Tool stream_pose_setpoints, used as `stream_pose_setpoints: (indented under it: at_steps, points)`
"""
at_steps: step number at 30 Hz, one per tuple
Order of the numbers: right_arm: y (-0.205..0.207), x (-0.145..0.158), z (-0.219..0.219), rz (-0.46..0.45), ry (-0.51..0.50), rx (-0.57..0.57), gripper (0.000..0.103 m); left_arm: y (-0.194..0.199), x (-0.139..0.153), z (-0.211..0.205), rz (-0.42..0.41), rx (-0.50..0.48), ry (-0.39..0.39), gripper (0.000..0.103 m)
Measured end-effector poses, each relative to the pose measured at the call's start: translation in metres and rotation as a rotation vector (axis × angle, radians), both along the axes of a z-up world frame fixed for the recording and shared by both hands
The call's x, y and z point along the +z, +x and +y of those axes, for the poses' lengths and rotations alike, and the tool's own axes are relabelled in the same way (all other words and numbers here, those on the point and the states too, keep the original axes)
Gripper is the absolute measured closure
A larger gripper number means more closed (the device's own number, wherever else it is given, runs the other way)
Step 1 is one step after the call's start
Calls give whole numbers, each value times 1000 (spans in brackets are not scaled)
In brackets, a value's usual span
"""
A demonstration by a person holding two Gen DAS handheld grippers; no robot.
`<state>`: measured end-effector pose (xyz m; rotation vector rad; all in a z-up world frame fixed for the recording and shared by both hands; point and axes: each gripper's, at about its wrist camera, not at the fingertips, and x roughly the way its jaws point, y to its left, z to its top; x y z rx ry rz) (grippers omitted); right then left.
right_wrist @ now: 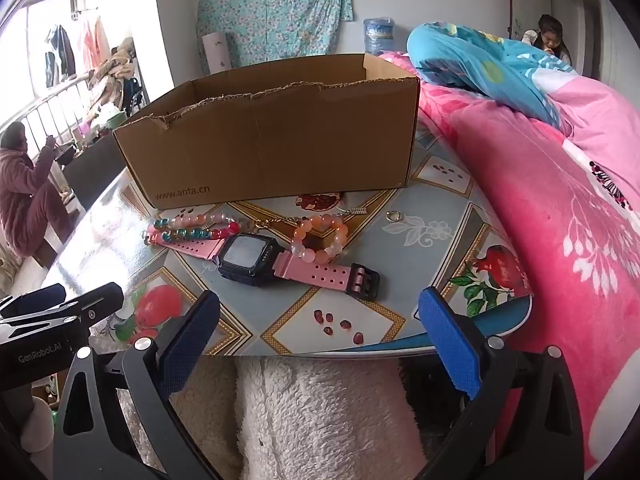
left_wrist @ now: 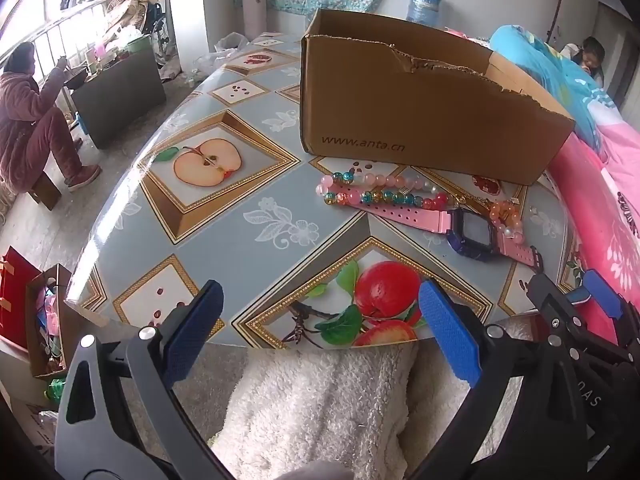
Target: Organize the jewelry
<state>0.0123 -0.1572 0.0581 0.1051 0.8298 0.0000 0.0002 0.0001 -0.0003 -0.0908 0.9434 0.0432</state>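
A digital watch with a dark square case and pink perforated strap lies flat on the fruit-patterned tabletop, ahead of the right gripper and just beyond its wide-spread, empty blue pads. Touching the strap's far side: a loop of peach and white round beads and two strands of pink, teal and red glass beads. A small metal ring rests apart, farther ahead to the right. Behind all stands an open brown cardboard box with a torn rim. The left gripper, jaws equally wide and holding nothing, hovers over the near table edge, the jewelry ahead to its right.
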Motion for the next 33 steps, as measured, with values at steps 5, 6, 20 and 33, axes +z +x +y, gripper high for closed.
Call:
stream_pose_setpoints:
  at_steps: [5, 6, 20, 33]
  points:
    - [0, 1, -3, 6, 0, -2, 6, 0, 0, 0, -2, 2, 2, 8]
    - [0, 1, -4, 6, 0, -3, 6, -1, 0, 0, -2, 3, 2, 8]
    - [3, -4, 3, 29, -7, 7, 6, 0, 0, 0, 1, 2, -1, 8]
    - [4, -4, 3, 31, -9, 9, 6, -2, -1, -2, 2, 2, -2, 8]
